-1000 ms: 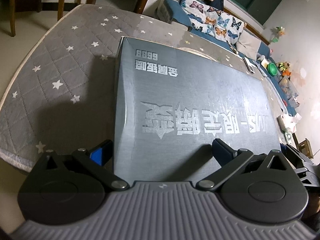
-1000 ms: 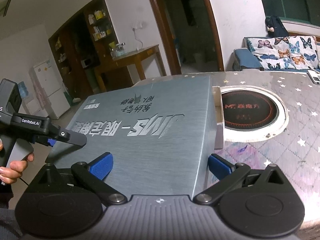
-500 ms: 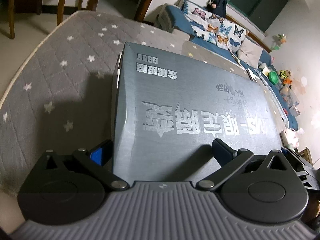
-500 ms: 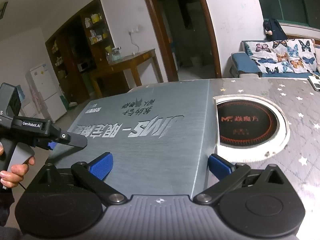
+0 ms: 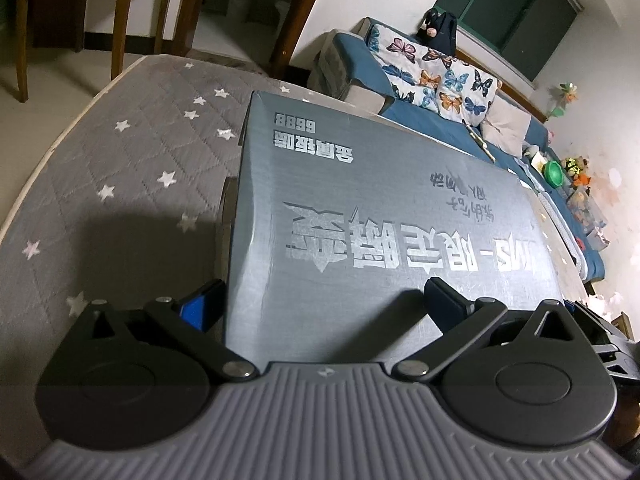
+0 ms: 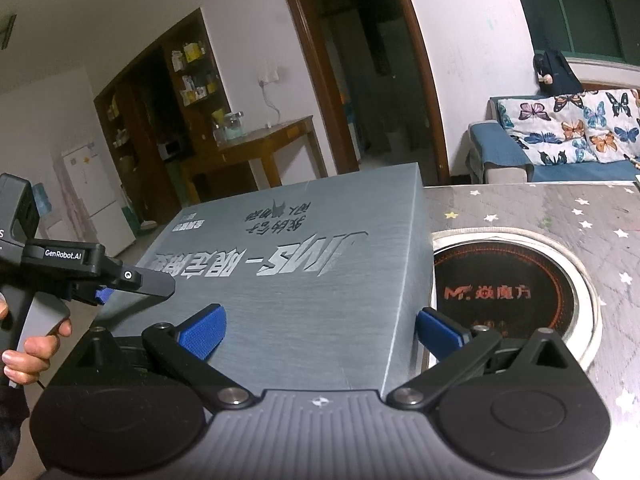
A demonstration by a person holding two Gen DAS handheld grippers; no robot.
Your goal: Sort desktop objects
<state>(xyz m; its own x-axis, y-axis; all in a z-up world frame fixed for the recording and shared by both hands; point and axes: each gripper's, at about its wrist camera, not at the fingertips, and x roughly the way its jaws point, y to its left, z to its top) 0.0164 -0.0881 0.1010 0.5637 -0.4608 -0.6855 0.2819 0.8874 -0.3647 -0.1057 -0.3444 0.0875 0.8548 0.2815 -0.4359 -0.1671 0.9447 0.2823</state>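
A large flat grey box lid with silver lettering fills both views; it also shows in the right wrist view. It is raised above the star-patterned table. My left gripper clamps the lid's near left corner, one finger under its edge, one on top. My right gripper clamps the near right corner the same way. The left gripper also shows at the left of the right wrist view.
A round induction hob is set in the table just right of the lid. A blue sofa with butterfly cushions stands behind the table. A wooden side table and doorway lie beyond.
The lid has risen off the table with both grippers holding it. More of the hob and the tablecloth beneath has come into view.
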